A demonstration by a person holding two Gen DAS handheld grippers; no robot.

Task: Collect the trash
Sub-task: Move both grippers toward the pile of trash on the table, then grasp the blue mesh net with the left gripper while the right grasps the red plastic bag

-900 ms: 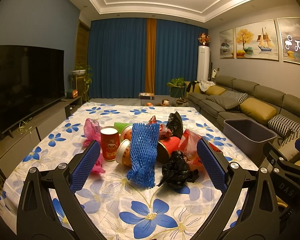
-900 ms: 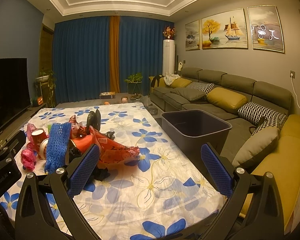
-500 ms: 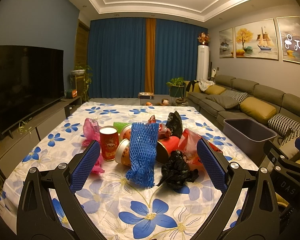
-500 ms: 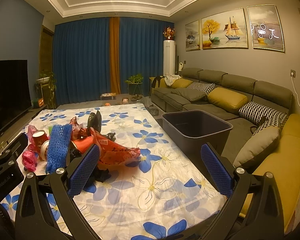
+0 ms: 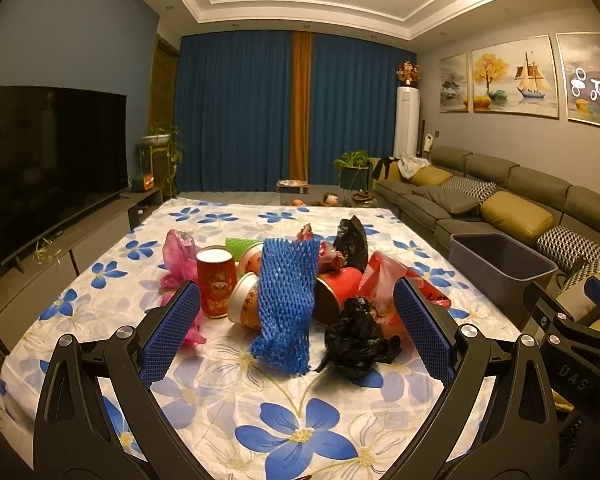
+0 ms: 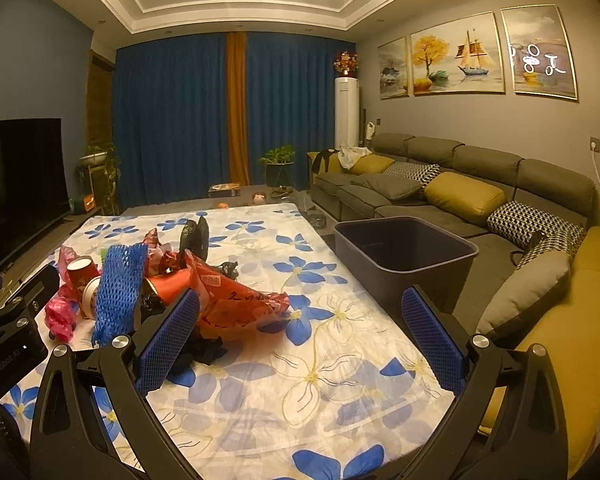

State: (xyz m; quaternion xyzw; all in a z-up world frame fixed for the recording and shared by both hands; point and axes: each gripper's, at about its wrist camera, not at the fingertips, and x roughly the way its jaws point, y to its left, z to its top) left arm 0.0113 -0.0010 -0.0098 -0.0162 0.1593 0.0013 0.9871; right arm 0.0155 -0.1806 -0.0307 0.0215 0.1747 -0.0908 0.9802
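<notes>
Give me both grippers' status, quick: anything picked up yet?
Left gripper: open, holding nothing, above the cloth just short of the trash pile.
Right gripper: open, holding nothing; only bare tablecloth shows between its jaws.

Your left wrist view looks forward and slightly down along the left hand-held gripper point(image 5: 296, 334), facing the trash pile point(image 5: 300, 280) close ahead on the bench point(image 5: 300, 420). Your right wrist view sits further right, facing the grey bin point(image 6: 406, 248) and sofa point(image 6: 480, 184). Both views share the pile, bin point(image 5: 500, 260), curtains and sofa.
</notes>
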